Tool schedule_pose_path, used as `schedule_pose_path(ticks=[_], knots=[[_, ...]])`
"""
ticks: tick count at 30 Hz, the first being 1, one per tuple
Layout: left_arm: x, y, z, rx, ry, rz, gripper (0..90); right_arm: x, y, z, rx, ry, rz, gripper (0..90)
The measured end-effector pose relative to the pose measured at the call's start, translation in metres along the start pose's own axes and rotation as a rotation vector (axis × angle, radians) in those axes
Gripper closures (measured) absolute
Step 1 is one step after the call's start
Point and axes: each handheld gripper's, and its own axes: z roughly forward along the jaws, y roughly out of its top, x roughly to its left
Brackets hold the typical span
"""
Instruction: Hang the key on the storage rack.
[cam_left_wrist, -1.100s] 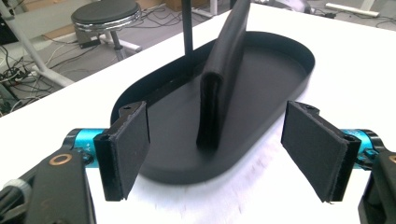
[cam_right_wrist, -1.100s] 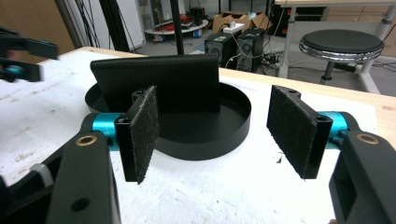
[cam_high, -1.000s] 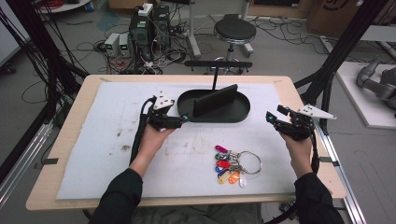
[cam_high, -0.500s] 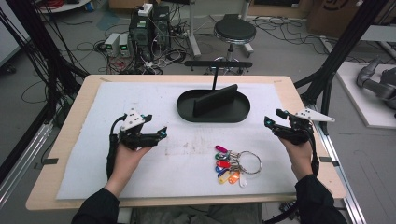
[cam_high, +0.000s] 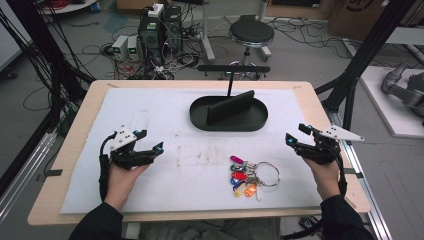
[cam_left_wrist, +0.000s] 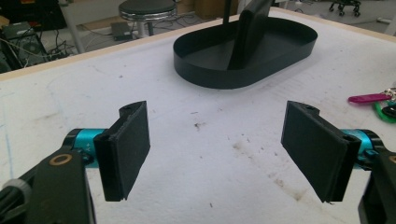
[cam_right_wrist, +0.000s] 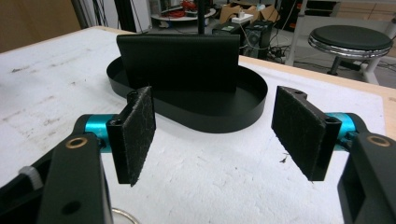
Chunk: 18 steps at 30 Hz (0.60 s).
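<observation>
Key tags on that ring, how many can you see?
5, clustered on the key ring near the table's front edge: pink, green, red, blue, orange. They overlap, so more may be hidden.

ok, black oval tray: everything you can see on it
The black oval tray has a low upright rim and a flat floor, matte, perhaps thin metal or plastic. A dark slab stands on edge inside it, slanted across its length. It sits on the white mat at the table's far middle. Both grippers are apart from it.
</observation>
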Motion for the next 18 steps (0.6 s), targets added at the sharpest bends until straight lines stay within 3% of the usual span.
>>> schedule_pose_path(ticks=[4,12,18], knots=[[0.004,0.001,-0.005,-0.008,0.012,-0.022,23.7,0.001,-0.002,-0.004,-0.013,-0.001,0.003,30.7],[-0.003,-0.003,-0.017,0.004,0.004,0.005,23.7,0.001,-0.007,-0.009,-0.013,0.007,0.014,29.4],[-0.008,-0.008,-0.026,-0.008,-0.008,-0.035,23.7,0.005,-0.018,-0.011,0.009,0.019,-0.025,29.8]])
